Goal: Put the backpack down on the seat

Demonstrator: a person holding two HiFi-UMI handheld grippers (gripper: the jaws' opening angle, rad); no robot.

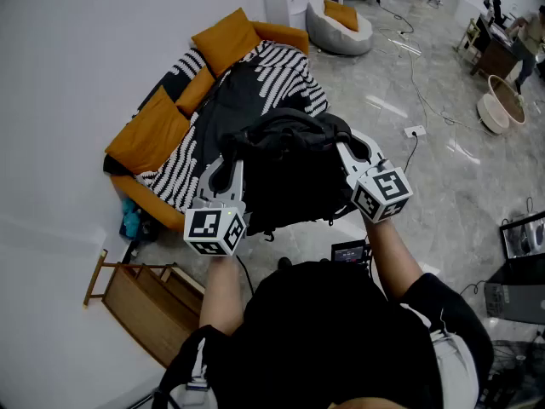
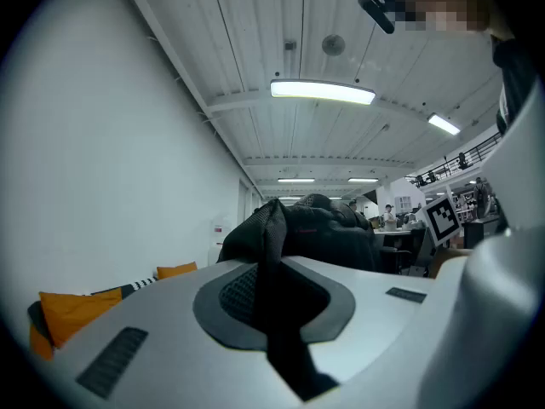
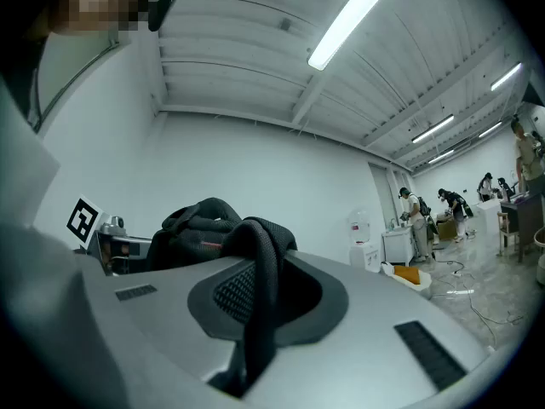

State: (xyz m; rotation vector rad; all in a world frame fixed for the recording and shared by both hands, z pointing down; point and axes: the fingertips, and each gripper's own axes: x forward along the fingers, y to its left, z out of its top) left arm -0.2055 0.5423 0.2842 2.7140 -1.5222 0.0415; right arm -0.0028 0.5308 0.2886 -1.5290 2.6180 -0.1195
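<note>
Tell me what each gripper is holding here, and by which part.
Both hold the black backpack by its straps: the left gripper is shut on one strap, the right gripper on another strap.

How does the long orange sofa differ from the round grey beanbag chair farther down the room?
The long orange sofa stretches along the white wall; the round grey beanbag chair sits beyond its far end. The sofa is draped with a black-and-white patterned throw; the beanbag has none. The sofa carries several orange cushions; the beanbag holds one orange cushion. Both are soft seats with orange cushions.
</note>
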